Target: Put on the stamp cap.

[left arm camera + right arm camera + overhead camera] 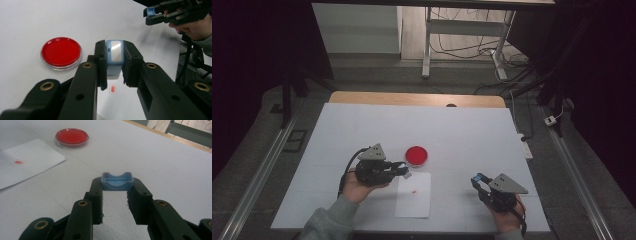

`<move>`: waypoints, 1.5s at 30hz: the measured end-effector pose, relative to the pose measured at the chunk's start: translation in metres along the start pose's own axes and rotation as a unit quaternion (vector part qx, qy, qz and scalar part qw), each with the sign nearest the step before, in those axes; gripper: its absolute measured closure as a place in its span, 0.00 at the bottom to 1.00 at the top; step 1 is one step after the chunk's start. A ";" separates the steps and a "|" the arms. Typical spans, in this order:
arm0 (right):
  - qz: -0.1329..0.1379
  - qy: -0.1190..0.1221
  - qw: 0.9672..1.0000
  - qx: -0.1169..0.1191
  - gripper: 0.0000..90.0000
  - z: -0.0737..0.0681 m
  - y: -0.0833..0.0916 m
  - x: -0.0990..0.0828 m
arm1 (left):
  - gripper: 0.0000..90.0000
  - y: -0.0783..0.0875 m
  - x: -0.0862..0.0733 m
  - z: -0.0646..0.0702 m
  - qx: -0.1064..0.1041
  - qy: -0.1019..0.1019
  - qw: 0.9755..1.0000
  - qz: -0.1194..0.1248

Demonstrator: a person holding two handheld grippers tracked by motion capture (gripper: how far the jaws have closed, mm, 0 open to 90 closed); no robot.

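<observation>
My left gripper (404,170) (115,48) is shut on a light-blue stamp (114,53) with a grey face, held just above a white sheet of paper (414,197). A small red stamp mark (112,89) (414,191) sits on the sheet below it. To the right, my right gripper (477,178) (116,184) is shut on a light-blue cap (116,181), low over the table. A round red ink pad (416,155) (61,52) (72,136) lies just beyond the sheet. The left gripper view also shows the right gripper (152,15) with the cap (150,11).
A white cover lies over the table (362,130), with a wooden edge (417,98) at the far side. Beyond it stand a desk frame (427,45) and loose cables (472,47) on the floor. Metal rails (257,175) run along both sides.
</observation>
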State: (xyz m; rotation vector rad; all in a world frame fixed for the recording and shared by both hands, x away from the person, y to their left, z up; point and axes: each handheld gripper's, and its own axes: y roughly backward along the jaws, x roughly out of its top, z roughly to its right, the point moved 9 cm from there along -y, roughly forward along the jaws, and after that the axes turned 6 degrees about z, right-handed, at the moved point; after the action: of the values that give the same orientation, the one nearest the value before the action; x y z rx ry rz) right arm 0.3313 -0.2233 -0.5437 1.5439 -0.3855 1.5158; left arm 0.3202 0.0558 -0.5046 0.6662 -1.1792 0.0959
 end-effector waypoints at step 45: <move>0.003 0.011 0.998 0.060 0.73 -0.055 -0.031 0.012 | 0.84 -0.006 -0.001 0.005 -0.005 -0.002 1.000 -0.008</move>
State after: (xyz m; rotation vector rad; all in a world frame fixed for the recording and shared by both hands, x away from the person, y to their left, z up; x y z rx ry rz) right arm 0.3230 -0.1606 -0.5540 1.6187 -0.2908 1.5836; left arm 0.3185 0.0487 -0.5072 0.6673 -1.1779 0.0747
